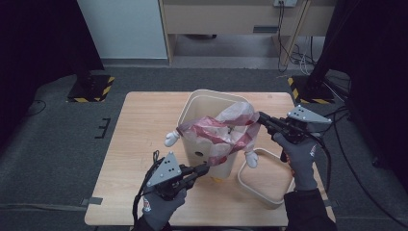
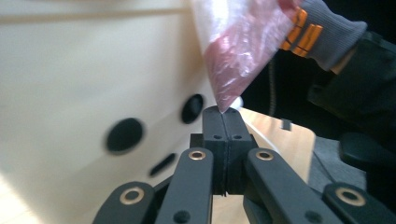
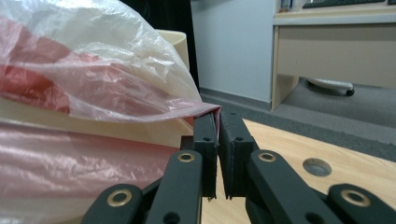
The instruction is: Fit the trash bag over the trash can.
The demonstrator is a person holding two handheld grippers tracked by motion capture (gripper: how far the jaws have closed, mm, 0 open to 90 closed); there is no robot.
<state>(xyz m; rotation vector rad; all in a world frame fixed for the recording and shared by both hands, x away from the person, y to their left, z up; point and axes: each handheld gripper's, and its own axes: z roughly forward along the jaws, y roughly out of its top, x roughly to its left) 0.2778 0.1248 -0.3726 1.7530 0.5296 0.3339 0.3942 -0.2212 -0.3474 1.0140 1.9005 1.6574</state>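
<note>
Table (image 1: pixel 144 125) | bag (image 1: pixel 226 130) stretched left-right over upright bin (image 1: pixel 211 103), gripper-held both ends

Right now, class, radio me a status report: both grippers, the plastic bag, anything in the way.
Left gripper shut on plastic bag edge. Right gripper shut on opposite edge. Bag stretched over cream bin. Loose lid beside bin, not blocking.

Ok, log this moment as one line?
left gripper: shut on plastic bag | right gripper: shut on bag edge | bag draped over cream bin

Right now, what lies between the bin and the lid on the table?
In the high view, a small white hand-shaped arm of the bin lies between it and the lid.
</note>
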